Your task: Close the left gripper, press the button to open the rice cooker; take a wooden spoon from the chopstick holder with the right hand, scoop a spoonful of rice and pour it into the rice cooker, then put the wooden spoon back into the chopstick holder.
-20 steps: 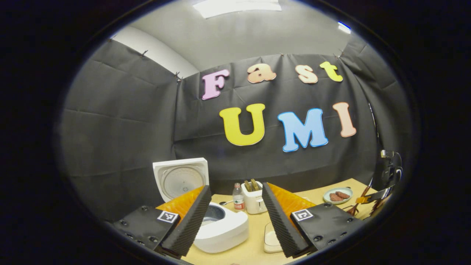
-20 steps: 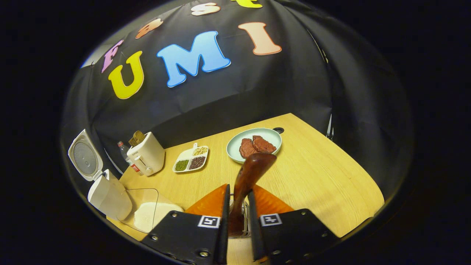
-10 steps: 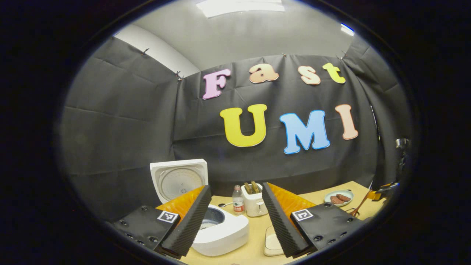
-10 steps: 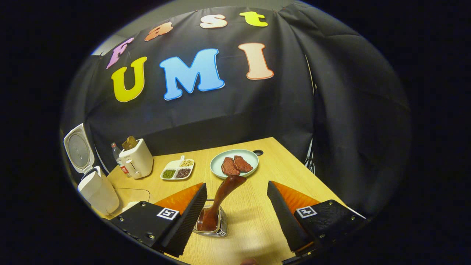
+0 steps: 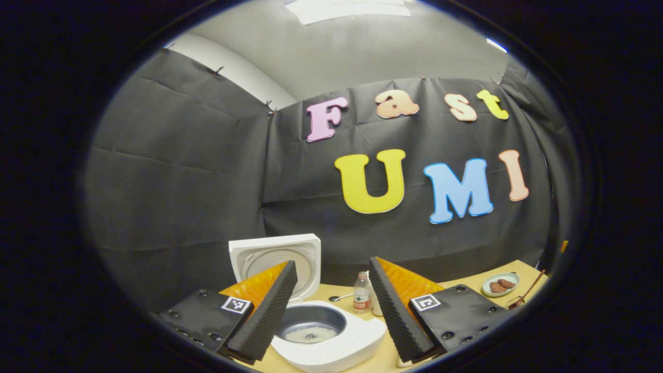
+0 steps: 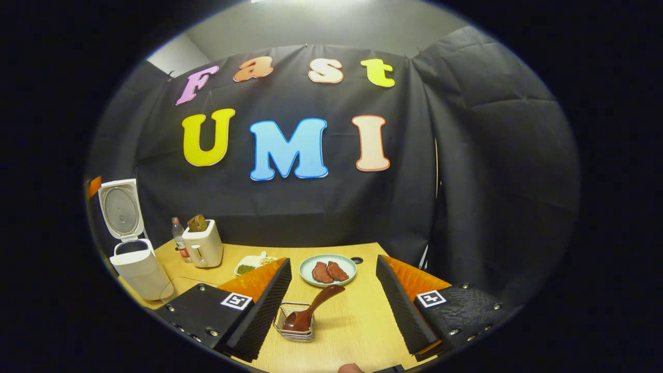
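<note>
The white rice cooker [image 5: 331, 347] stands with its lid [image 5: 277, 256] up, and a little rice lies in its inner pot [image 5: 311, 331]. My left gripper [image 5: 331, 311] is open, held just above and in front of the cooker. In the right gripper view the cooker [image 6: 135, 267] sits at the far left with its lid raised. The wooden spoon [image 6: 313, 311] leans in the wire chopstick holder [image 6: 294, 327] on the table. My right gripper [image 6: 334, 305] hangs open above and behind the holder, touching nothing.
A toaster [image 6: 203, 247] and a water bottle [image 6: 178, 239] stand behind the cooker. A divided dish of beans [image 6: 252, 264] and a plate of meat [image 6: 328, 270] lie mid-table. A clear rice container [image 6: 178, 287] sits beside the cooker. The black cloth wall closes off the back.
My right gripper opened, let go of the spoon in the holder and drew back upward. My left gripper shifted so the cooker pot now lies between its fingers.
</note>
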`<state>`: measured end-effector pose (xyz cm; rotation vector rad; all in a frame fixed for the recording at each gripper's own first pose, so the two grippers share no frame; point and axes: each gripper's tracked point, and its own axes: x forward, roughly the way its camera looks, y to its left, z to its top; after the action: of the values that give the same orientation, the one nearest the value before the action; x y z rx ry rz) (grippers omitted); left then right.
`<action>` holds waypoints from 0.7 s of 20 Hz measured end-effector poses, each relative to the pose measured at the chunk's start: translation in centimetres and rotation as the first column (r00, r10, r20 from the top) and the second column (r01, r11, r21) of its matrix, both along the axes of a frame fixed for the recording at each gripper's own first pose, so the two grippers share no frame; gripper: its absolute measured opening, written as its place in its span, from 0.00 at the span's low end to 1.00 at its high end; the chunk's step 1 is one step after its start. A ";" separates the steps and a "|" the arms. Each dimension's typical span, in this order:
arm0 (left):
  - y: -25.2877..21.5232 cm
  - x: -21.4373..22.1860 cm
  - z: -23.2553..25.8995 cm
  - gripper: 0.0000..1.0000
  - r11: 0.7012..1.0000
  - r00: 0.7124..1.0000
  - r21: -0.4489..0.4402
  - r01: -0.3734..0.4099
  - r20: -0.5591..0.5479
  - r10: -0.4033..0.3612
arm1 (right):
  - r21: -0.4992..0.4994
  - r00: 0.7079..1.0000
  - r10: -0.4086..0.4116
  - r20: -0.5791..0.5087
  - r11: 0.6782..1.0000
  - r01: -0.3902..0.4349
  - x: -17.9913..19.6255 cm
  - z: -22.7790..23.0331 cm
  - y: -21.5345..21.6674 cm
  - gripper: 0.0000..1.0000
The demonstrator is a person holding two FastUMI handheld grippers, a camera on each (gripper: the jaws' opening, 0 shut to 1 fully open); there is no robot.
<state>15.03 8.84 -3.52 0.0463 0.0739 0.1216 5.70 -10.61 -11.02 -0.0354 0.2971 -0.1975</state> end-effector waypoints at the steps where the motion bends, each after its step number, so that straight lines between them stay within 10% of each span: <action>1: 0.7 0.9 0.1 0.97 1.000 1.000 0.007 -0.009 -0.002 0.009 | -0.013 1.000 0.000 0.017 1.000 0.000 -0.4 0.7 0.3 1.00; 14: 11.0 14.6 -0.2 0.96 0.987 0.989 0.070 -0.142 -0.038 0.145 | -0.030 0.998 -0.062 0.027 0.998 0.062 -4.3 1.1 2.4 0.99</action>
<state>29.63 19.82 -3.68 0.1106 0.1159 0.2675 1.36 -8.23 -9.93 -0.0540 0.2692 -0.2640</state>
